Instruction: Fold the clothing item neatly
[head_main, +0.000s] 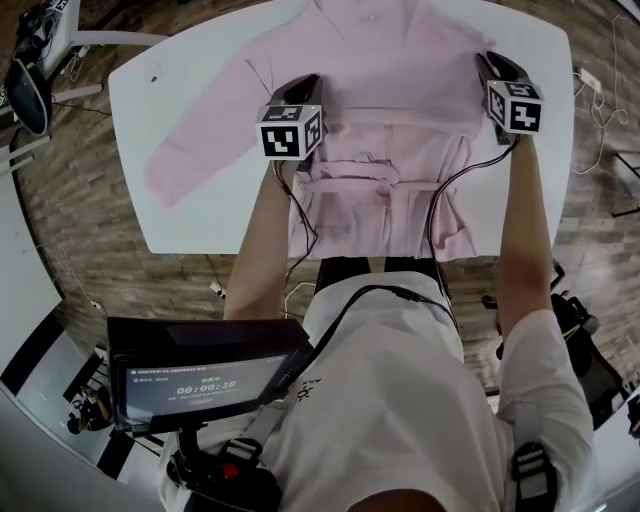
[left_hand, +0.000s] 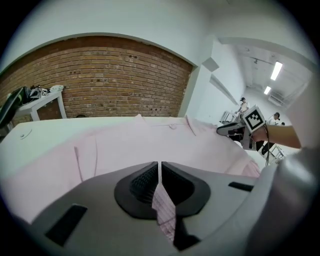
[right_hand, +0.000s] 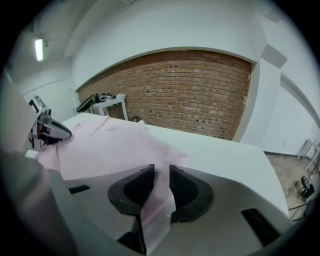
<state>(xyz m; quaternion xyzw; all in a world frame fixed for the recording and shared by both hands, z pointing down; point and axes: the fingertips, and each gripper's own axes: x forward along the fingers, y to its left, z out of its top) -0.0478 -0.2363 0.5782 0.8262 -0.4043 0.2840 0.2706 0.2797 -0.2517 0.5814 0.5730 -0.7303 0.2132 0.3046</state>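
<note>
A pink shirt (head_main: 370, 110) lies spread on the white table (head_main: 190, 60), collar at the far edge and its left sleeve (head_main: 190, 165) stretched out to the left. My left gripper (head_main: 300, 88) sits at the shirt's left side near the armpit, shut on a thin fold of the pink cloth (left_hand: 162, 205). My right gripper (head_main: 490, 65) is at the shirt's right shoulder edge, and a thicker bunch of the cloth (right_hand: 160, 200) fills the gap between its pads. The left gripper view shows the shirt's collar (left_hand: 172, 125) and the right gripper (left_hand: 235, 129) beyond it.
The table's near edge runs just in front of the person, and the shirt hem (head_main: 370, 240) reaches it. A dark screen (head_main: 195, 380) hangs at the person's chest. A chair (head_main: 25, 90) stands left on the wood floor. A brick wall (right_hand: 190, 95) is behind.
</note>
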